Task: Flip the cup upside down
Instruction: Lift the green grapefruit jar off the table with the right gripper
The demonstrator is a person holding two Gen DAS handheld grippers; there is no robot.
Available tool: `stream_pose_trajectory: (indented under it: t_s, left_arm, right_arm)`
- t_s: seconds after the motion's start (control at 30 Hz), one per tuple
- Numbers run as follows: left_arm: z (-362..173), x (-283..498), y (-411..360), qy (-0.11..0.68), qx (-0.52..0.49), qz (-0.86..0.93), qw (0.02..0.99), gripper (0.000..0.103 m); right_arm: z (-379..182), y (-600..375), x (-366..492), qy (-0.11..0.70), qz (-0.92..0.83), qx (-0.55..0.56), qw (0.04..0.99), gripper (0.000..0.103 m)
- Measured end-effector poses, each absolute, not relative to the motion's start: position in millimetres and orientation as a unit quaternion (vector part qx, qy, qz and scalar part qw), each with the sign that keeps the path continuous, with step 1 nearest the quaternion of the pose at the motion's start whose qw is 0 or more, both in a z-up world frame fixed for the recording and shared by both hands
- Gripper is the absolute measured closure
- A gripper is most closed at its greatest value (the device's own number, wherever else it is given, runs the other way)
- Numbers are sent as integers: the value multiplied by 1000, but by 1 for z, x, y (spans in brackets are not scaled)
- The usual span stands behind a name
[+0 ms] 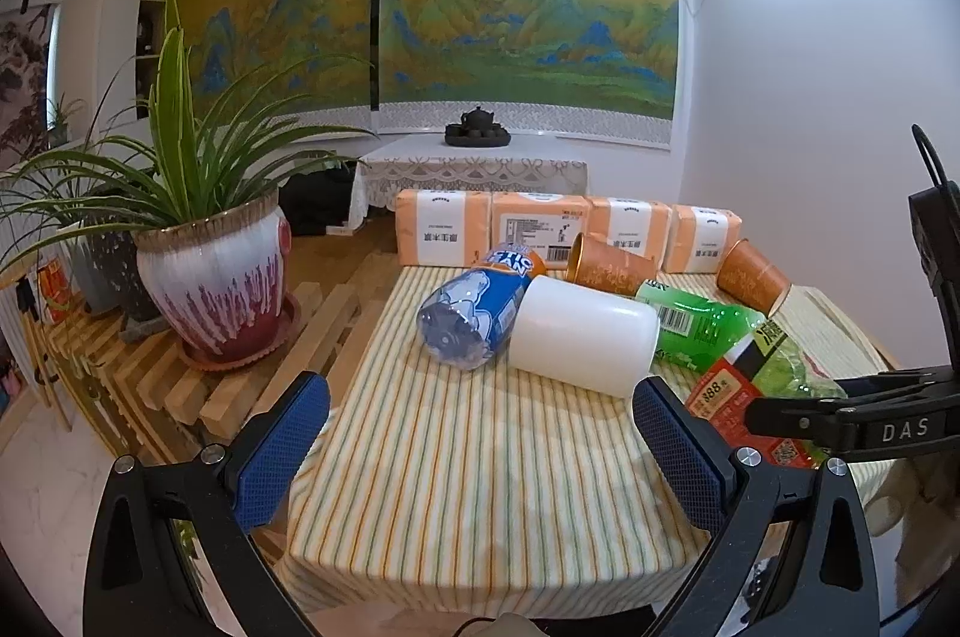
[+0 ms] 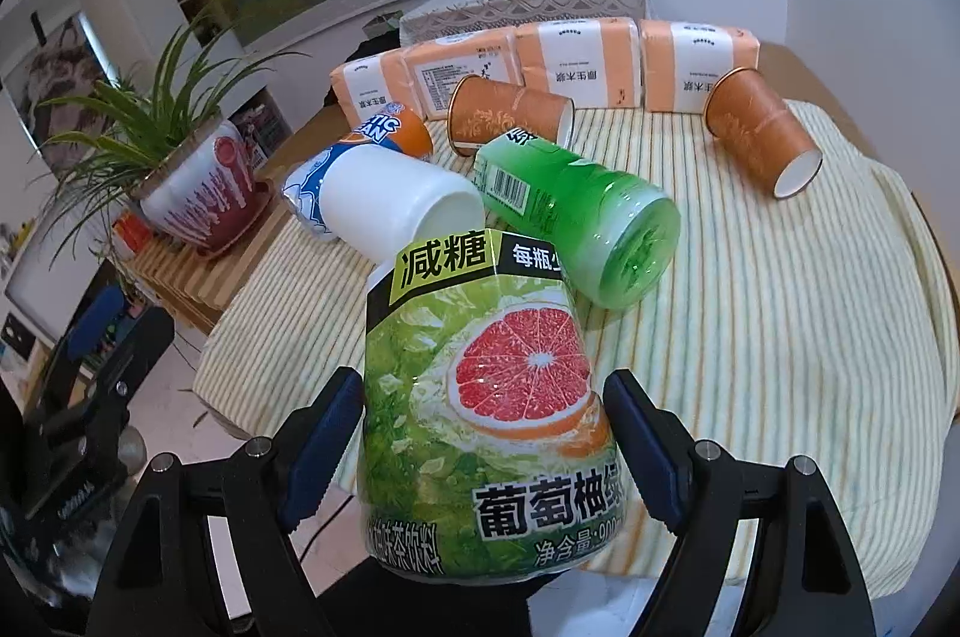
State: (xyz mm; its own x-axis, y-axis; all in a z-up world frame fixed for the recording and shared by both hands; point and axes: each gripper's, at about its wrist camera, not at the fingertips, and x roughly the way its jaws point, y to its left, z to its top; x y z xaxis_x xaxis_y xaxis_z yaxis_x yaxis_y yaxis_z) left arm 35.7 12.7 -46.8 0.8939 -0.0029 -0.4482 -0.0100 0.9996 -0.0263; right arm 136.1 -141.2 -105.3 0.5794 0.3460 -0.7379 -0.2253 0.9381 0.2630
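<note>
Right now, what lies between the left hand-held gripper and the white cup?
Only bare striped tablecloth. In the left wrist view, the left hand-held gripper stands open and empty, and the white cup lies on its side beyond it.

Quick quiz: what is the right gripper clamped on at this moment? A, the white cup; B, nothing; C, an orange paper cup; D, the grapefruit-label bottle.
D: the right gripper has its blue pads pressed on both sides of the grapefruit-label bottle, while the white cup lies on its side on the striped cloth.
</note>
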Motion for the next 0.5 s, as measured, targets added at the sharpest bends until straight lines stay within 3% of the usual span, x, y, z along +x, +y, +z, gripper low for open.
stream_pose_trajectory:
  t_s: [0.5]
  left_arm:
    - [-54,37,15,237,-17,-2,971,0]
  right_arm:
    - [-117,-130,145,438,152,91,882,22]
